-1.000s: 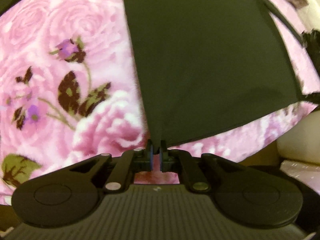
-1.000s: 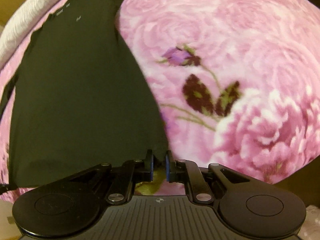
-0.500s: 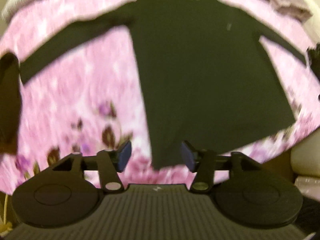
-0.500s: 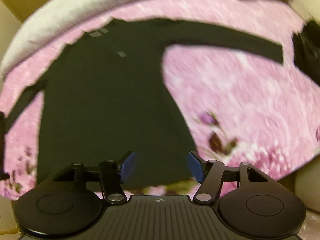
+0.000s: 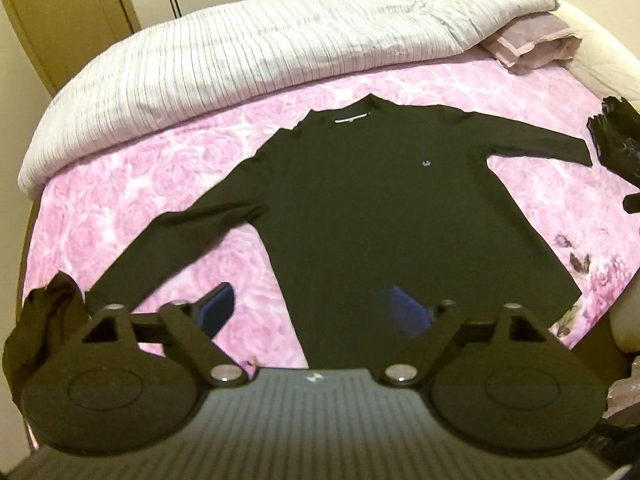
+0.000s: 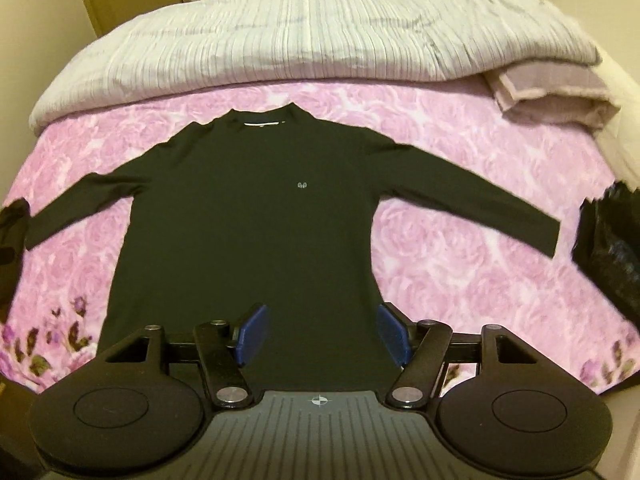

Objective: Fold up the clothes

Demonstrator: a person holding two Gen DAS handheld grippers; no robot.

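— Both grippers have let go of the hem and pulled back since a second ago, yes?

— Yes. From the left wrist view, the left gripper [image 5: 312,312] stands with its blue pads wide apart, holding nothing, above the lower left edge of the black long-sleeved shirt [image 5: 384,216]. That shirt lies flat, front up, on the pink rose-print bedspread [image 5: 160,184], sleeves spread out to both sides, collar toward the white striped duvet [image 5: 248,48].

— And from the right wrist?

— The right gripper [image 6: 322,334] is likewise spread wide and empty, over the shirt's [image 6: 256,216] hem. A dark bundle [image 6: 612,240] sits just beyond the right cuff, and a folded mauve blanket [image 6: 552,92] rests by the duvet [image 6: 304,36].
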